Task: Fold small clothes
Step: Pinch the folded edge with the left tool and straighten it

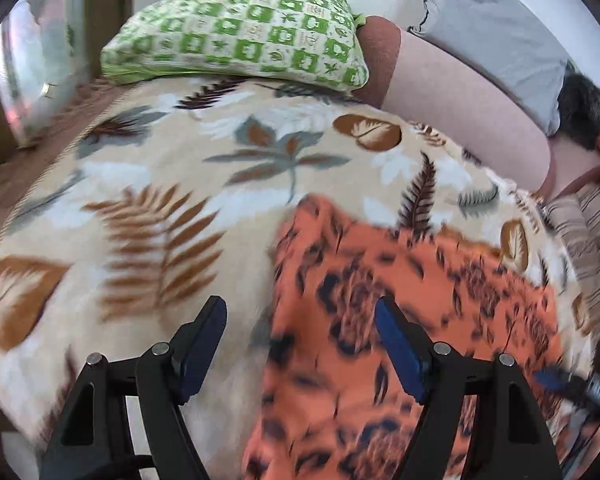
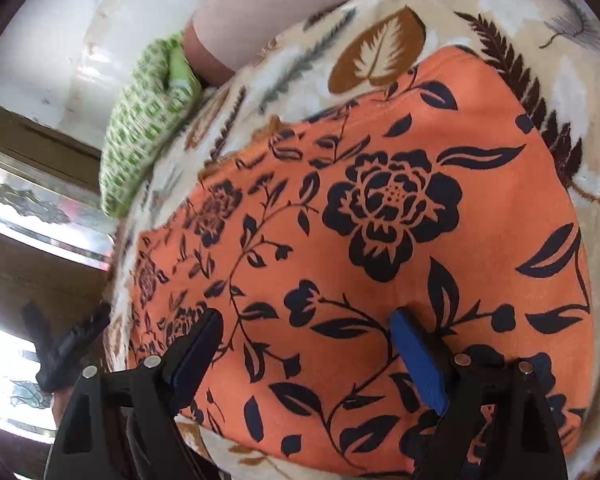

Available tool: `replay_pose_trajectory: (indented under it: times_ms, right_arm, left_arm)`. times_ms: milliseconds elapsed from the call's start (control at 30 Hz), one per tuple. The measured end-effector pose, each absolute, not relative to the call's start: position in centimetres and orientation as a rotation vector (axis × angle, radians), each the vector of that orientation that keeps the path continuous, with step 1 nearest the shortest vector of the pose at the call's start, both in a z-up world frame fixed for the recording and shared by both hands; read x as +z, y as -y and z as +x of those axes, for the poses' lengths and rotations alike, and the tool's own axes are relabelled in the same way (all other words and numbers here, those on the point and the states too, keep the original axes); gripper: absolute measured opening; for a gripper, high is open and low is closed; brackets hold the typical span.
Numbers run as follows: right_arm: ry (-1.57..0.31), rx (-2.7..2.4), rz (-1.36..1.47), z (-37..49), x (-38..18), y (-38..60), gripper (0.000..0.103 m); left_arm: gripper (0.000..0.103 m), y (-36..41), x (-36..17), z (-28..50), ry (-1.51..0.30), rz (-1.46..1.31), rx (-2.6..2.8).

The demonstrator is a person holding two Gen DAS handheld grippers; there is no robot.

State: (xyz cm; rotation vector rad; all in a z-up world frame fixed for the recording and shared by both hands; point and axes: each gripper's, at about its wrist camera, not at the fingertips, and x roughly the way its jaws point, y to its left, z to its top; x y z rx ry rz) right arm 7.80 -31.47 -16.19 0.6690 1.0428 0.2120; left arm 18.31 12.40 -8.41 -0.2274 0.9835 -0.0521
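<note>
- The right gripper [image 2: 304,330] fingers are standing wide and empty above the orange cloth [image 2: 380,220].
- The left gripper [image 1: 300,320], also wide and empty, is hovering at its edge.
- The cloth is lying flat on the bed blanket [image 1: 140,168], probably so it folds evenly.

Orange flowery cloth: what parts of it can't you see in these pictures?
- Orange cloth, near edge: right wrist view, hidden behind the right gripper.
- Its pattern: left wrist view, smeared by blur.
- Its underside: against the leaf blanket, both views.
- Which garment it is: cannot tell.
</note>
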Motion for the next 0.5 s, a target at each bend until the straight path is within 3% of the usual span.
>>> replay_pose_trajectory:
  times_ms: [100, 133, 167, 200, 267, 500]
  right_arm:
    - [-1.045, 0.226, 0.668, 7.8, -16.2, 31.6, 0.088]
    - [-1.046, 0.229, 0.670, 7.8, -16.3, 31.7, 0.088]
    - [-1.049, 0.232, 0.668, 7.9, -16.3, 31.7, 0.088]
    - [-1.049, 0.232, 0.668, 7.9, -16.4, 31.8, 0.088]
    - [-1.051, 0.235, 0.661, 7.9, -16.5, 31.5, 0.089]
    - [-1.047, 0.220, 0.628, 8.3, -15.3, 31.1, 0.091]
  left_arm:
    - [0.077, -11.9, -9.4, 21.5, -0.984, -0.193, -0.048]
    - [0.065, -11.6, -10.2, 22.5, -1.002, -0.154, -0.041]
    - [0.018, -11.3, -11.1, 23.2, -1.038, -0.116, -0.030]
    - [0.003, -11.3, -12.8, 24.1, -1.121, -0.083, 0.013]
    - [0.010, -12.8, -14.7, 24.6, -1.161, -0.194, 0.039]
    - [0.015, -11.7, -12.2, 22.3, -1.087, -0.108, 0.068]
